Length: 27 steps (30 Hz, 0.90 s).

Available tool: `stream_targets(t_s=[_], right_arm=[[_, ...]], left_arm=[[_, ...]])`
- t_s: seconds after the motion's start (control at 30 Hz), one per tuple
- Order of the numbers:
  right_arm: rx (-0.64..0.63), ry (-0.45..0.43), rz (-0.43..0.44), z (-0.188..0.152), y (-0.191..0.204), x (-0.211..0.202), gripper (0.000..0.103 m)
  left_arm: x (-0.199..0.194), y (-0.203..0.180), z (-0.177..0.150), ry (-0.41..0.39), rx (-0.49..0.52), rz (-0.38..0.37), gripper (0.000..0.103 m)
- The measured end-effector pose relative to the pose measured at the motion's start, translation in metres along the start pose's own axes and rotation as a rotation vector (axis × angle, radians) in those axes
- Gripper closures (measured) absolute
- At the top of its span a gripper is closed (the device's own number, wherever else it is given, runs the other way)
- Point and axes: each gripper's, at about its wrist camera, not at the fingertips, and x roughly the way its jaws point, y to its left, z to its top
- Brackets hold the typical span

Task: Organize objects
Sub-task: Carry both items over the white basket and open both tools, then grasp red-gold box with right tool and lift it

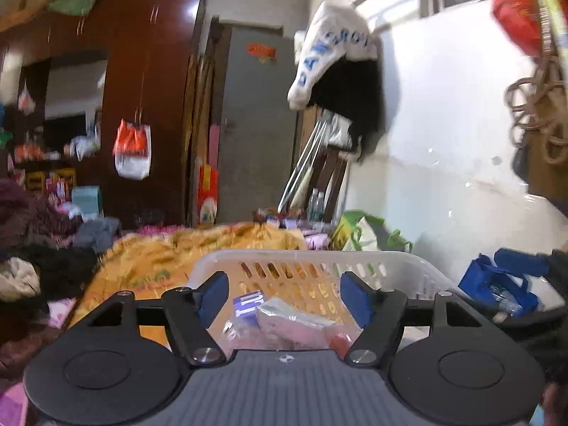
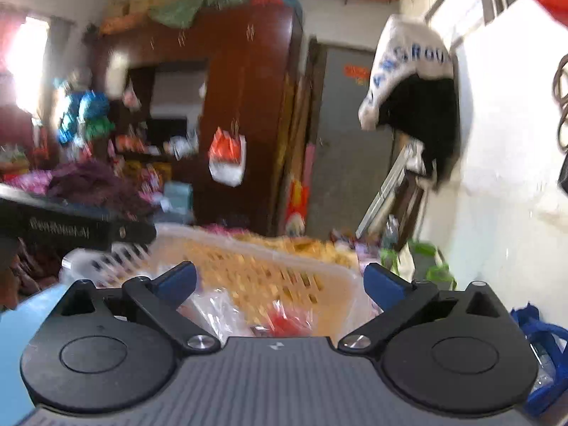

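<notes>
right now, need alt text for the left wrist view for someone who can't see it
The open left gripper hangs empty over a white slotted basket holding a purple box and plastic-wrapped packets. Behind it lie a yellow blanket, a dark wooden wardrobe and a grey door.
</notes>
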Motion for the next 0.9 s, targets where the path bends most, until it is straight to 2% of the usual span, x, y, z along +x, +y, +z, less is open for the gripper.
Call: stream_targets(t_s=[0.1, 0.2, 0.3, 0.4, 0.57, 0.7, 0.9], right_arm=[[0.087, -0.037, 0.086, -0.018, -0.003, -0.038, 0.000], [0.122, 0.060, 0.128, -0.043, 0.000, -0.037, 0.000], [0.170, 0.207, 0.166, -0.067, 0.002, -0.017, 0.000], [0.196, 0.288, 0.184, -0.085, 0.007, 0.000, 0.000], [0.195, 0.323, 0.238, -0.100, 0.016, 0.000, 0.000], [0.189, 0.313, 0.275, -0.095, 0.022, -0.004, 0.000], [0.139, 0.306, 0.286, -0.095, 0.033, -0.004, 0.000]], left_arm=[[-0.049, 0.010, -0.024, -0.069, -0.010, -0.078, 0.007], [-0.065, 0.017, -0.051, -0.033, -0.012, -0.077, 0.005], [-0.057, 0.028, -0.069, 0.032, -0.041, -0.079, 0.005], [-0.045, 0.041, -0.083, 0.082, -0.099, -0.077, 0.005], [-0.035, 0.045, -0.099, 0.122, -0.129, -0.097, 0.005], [-0.036, 0.043, -0.111, 0.119, -0.127, -0.107, 0.005], [-0.036, 0.049, -0.116, 0.113, -0.198, -0.153, 0.005]])
